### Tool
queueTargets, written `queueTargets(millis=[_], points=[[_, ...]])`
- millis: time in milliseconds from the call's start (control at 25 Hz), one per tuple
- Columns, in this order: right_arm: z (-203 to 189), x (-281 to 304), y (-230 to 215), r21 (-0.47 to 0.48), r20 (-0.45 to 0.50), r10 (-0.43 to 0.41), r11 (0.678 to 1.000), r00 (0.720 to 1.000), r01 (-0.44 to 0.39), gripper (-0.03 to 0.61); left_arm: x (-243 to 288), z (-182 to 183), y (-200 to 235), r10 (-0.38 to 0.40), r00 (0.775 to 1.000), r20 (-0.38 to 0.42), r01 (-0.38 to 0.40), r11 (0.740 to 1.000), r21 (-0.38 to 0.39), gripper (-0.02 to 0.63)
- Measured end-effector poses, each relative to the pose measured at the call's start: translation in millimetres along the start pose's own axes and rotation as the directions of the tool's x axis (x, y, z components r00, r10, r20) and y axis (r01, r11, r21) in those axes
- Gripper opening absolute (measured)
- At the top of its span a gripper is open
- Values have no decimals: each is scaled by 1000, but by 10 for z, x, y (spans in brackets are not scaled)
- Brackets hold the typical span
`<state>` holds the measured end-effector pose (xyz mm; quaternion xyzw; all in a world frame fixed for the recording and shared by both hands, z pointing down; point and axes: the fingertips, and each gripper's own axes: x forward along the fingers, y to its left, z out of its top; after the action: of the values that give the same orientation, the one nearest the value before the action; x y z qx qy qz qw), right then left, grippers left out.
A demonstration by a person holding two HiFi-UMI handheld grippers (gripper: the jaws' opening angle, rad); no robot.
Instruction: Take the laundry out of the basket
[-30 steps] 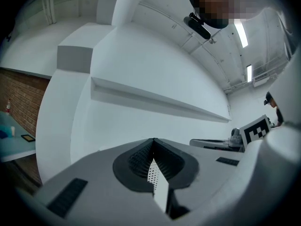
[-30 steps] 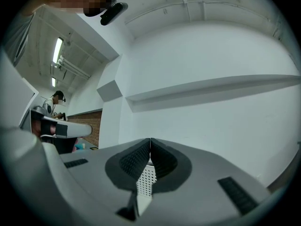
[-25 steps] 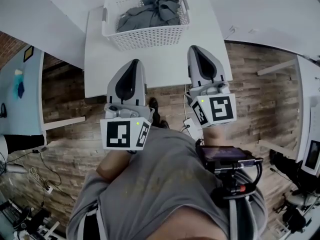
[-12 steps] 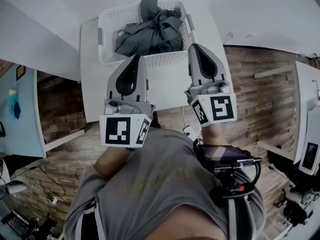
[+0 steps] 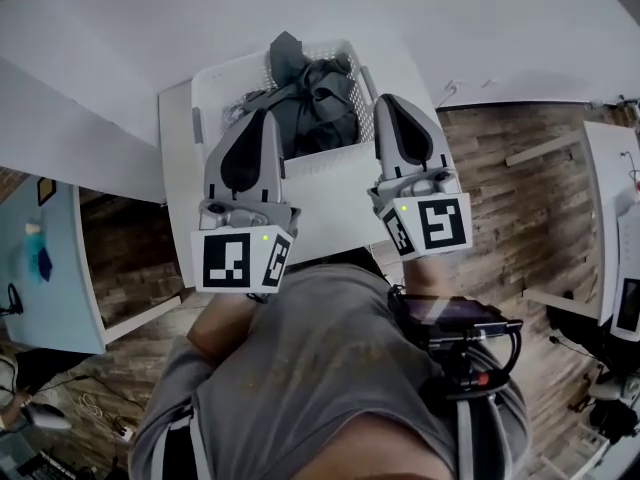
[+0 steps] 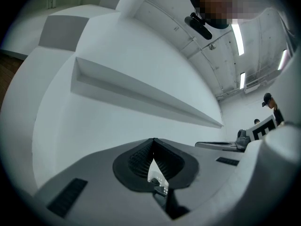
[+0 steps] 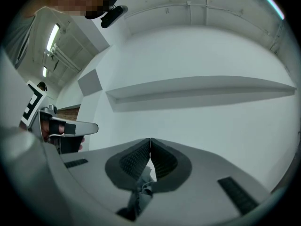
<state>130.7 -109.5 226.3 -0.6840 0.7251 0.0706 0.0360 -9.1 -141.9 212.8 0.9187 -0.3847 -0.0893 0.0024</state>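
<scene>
Left gripper (image 5: 259,118), right gripper (image 5: 391,102): jaws together, empty, above basket (image 5: 325,158) near wall. Open wide, then pinch thick laundry (image 5: 318,93) fold inside basket.

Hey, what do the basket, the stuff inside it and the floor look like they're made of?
Basket: probably white moulded plastic with a matte look; its wall is a grid of small holes.
Laundry: dark grey cloth, soft and crumpled into folds; the fibre can't be told.
Floor: brown planks with grain-like streaks, either wood or a wood-look laminate.
</scene>
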Motion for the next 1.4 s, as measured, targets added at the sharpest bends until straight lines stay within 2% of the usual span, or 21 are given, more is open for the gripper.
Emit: queueTargets(millis=[240,600,840,1040,1080,1160,1280,1400], points=[[-19,217,-242,6,-12,21,1000,1000,-21,8,336,-103,-58,5,999,-38,-5,1000,-1,8],[-250,468,-490,56,-61,47,998,997,-43,8,718,-450,-32,15,991,-133,-17,1000,-16,9],[-427,650,-777,59,-85,35,998,996,-30,8,1014,-752,60,39,976,-216,-42,999,-10,9],[-718,841,-1050,96,-125,23,995,992,-11,8,1296,-1026,58,-1,957,-291,-3,1000,-13,13],[-786,880,-1105,105,-133,21,994,991,-7,8,1355,-1104,50,-12,951,-310,8,1000,-13,37],[-939,954,-1201,124,-152,21,992,988,-3,8,1456,-1295,33,-33,932,-362,28,999,-20,125],[-1107,1044,-1287,150,-178,26,989,984,1,8,1538,-1521,17,-73,892,-445,44,996,-75,215],[-1220,1133,-1352,171,-194,29,985,981,5,8,1621,-1607,37,-97,865,-492,57,994,-95,258]])
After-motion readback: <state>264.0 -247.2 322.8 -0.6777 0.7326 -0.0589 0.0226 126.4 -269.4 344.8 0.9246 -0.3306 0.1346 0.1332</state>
